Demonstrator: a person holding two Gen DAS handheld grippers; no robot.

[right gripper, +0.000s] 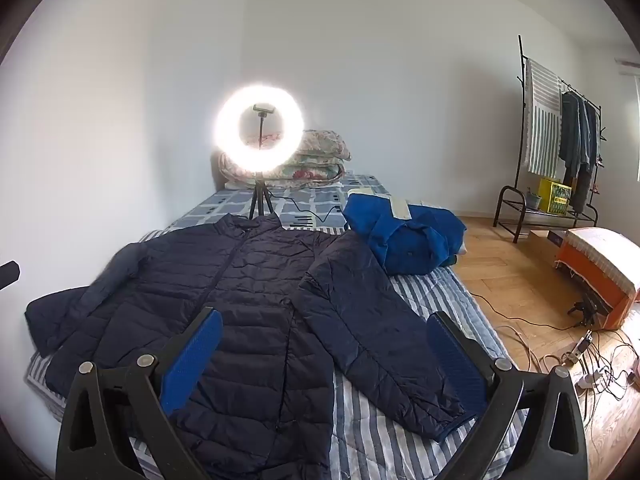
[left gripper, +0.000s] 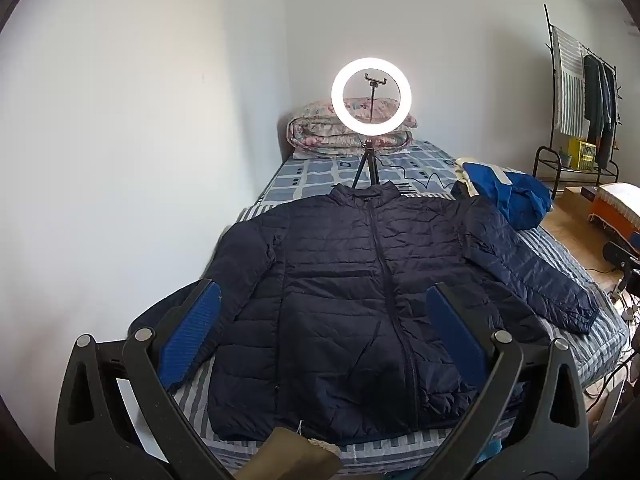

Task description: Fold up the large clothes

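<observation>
A dark navy quilted puffer jacket (left gripper: 352, 276) lies flat and face up on the striped bed, zip closed, collar toward the far end, both sleeves spread out. It also shows in the right wrist view (right gripper: 248, 300), with its right sleeve (right gripper: 372, 328) angled toward the bed edge. My left gripper (left gripper: 324, 308) is open and empty, held above the jacket's lower front. My right gripper (right gripper: 324, 332) is open and empty, held above the jacket's lower right side and sleeve.
A lit ring light on a tripod (left gripper: 370, 96) stands on the bed behind the collar. A folded floral quilt (left gripper: 320, 132) lies at the head. A crumpled blue garment (right gripper: 404, 236) lies on the bed's right edge. A clothes rack (right gripper: 560, 152), an orange stool (right gripper: 600, 268) and cables (right gripper: 580, 364) are on the wood floor.
</observation>
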